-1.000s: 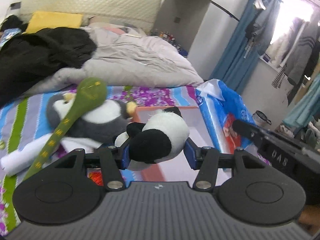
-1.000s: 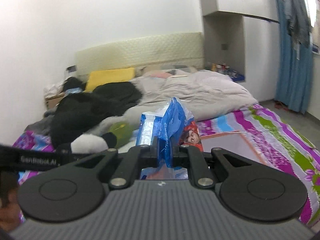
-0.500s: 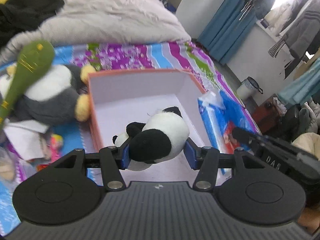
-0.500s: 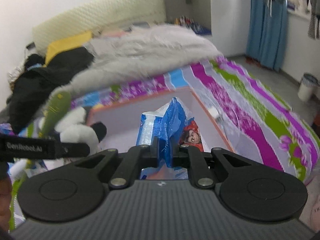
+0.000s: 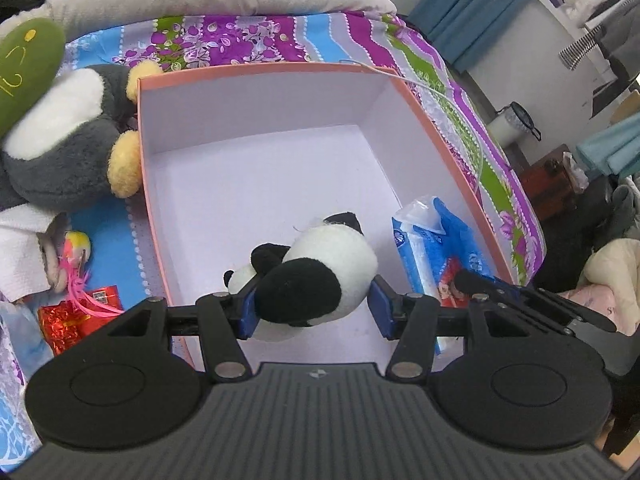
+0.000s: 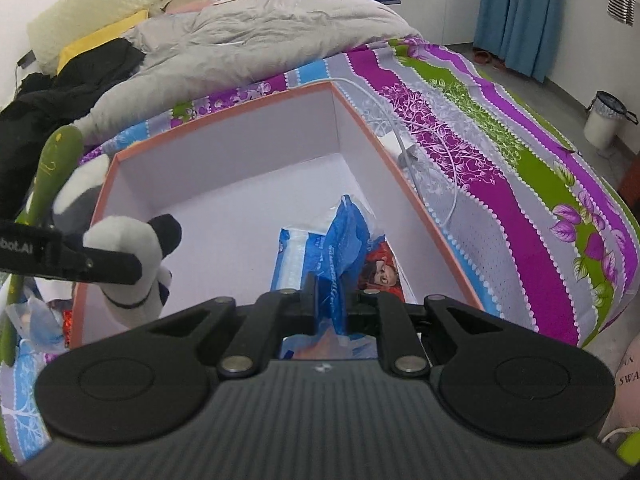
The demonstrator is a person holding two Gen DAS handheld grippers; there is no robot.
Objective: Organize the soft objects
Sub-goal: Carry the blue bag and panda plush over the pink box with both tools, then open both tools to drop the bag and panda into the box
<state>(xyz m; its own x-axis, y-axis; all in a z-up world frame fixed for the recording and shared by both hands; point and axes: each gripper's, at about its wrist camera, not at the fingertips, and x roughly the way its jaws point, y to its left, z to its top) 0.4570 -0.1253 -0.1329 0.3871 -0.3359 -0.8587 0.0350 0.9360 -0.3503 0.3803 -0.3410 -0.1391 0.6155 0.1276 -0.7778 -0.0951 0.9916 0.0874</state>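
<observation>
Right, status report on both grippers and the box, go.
Left gripper shut on panda plush. Right gripper shut on blue tissue pack. Both over the open box. Nothing in the way.

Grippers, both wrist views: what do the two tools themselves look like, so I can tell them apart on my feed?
Both are matte black, with a ribbed body, two round discs and silver pivot screws. The left gripper has blue pads on its fingers; white lettering runs along its finger in the right view. The right gripper has dark pads. No sleeves or cables show.
</observation>
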